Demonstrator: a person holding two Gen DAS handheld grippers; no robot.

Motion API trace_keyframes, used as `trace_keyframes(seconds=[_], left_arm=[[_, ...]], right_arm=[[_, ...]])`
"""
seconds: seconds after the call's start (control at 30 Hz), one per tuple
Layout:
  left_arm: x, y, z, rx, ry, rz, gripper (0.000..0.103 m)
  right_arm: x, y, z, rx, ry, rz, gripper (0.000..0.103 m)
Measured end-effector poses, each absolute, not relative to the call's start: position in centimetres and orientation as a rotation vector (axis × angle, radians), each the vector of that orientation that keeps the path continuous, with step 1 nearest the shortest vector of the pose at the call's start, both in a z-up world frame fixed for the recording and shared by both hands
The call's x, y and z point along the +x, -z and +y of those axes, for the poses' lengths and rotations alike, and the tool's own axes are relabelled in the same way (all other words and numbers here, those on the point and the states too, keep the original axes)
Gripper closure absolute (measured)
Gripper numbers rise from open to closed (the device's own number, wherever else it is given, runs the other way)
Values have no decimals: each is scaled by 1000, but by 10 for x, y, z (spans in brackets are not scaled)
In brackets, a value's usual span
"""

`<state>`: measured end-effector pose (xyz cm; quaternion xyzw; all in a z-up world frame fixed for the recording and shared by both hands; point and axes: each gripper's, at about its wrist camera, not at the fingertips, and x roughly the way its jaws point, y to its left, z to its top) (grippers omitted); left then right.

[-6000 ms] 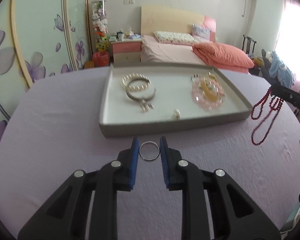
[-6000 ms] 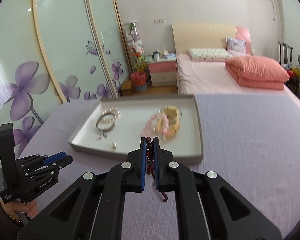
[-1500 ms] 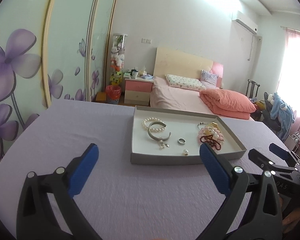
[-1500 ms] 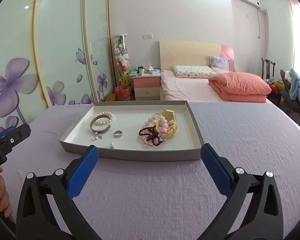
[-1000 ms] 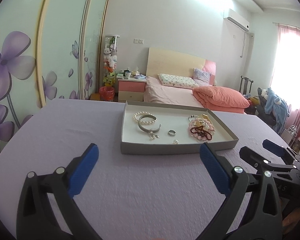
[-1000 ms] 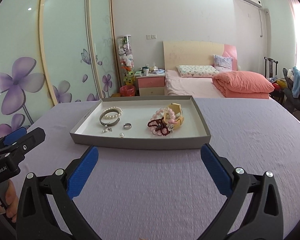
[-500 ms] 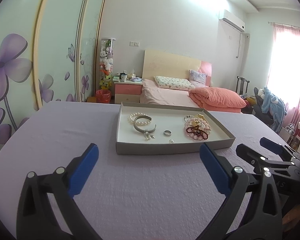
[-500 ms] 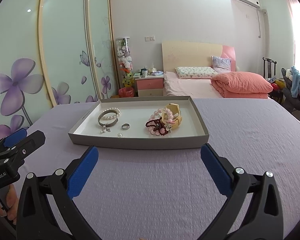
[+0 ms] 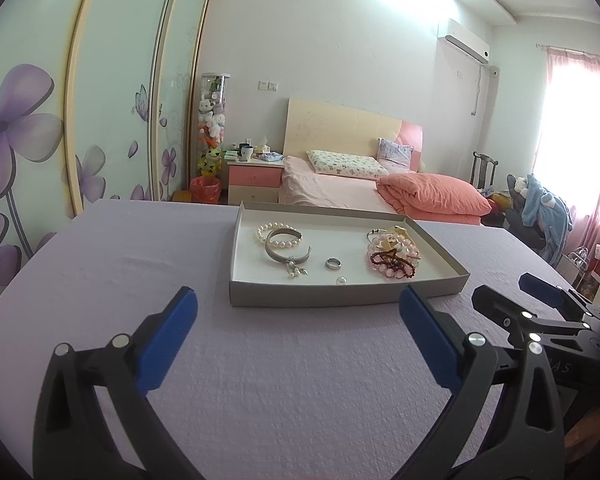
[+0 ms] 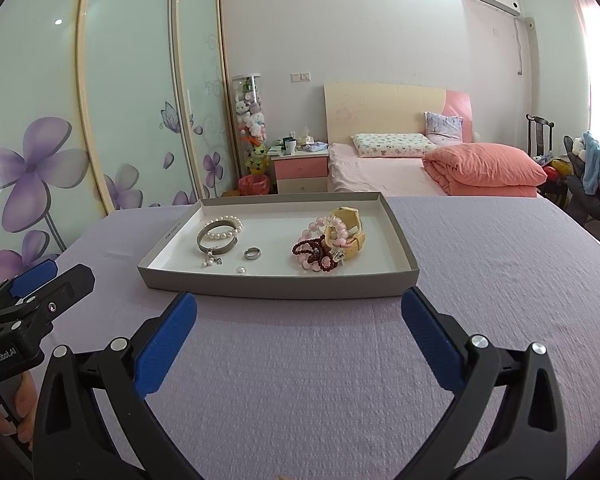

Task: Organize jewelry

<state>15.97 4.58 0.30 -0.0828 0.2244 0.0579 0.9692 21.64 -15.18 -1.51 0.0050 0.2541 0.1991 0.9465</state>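
A grey tray (image 9: pixel 340 298) (image 10: pixel 276 290) with a white floor stands on the lilac table. In it lie a pearl bracelet (image 9: pixel 274 236) (image 10: pixel 224 230), a silver bangle (image 9: pixel 286 254) (image 10: pixel 214 240), a silver ring (image 9: pixel 333 264) (image 10: pixel 253 254), a loose pearl (image 9: pixel 341 280) (image 10: pixel 241 270), and a heap of pink beads (image 9: pixel 394 256) (image 10: pixel 320 240) with the dark red bead string (image 9: pixel 388 259) (image 10: pixel 314 250) on top. My left gripper (image 9: pixel 298 332) is wide open and empty, in front of the tray. My right gripper (image 10: pixel 300 330) is wide open and empty too.
The lilac tablecloth (image 9: pixel 300 380) stretches between the grippers and the tray. The right gripper shows at the right edge of the left wrist view (image 9: pixel 540 308). Behind the table are a bed (image 10: pixel 420 168), a nightstand (image 10: pixel 300 170) and flowered wardrobe doors (image 9: pixel 40 140).
Six seconds ago the left gripper framed the ring on the table and the right held the red beads. Both now lie in the tray, and both grippers are open and drawn back.
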Motion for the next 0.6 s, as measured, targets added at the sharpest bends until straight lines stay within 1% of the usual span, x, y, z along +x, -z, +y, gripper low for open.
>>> trace_keyframes(seconds=[0.6], left_arm=[[159, 3, 45, -167, -117, 461, 2]], right_arm=[[216, 15, -152, 11, -405, 517, 1]])
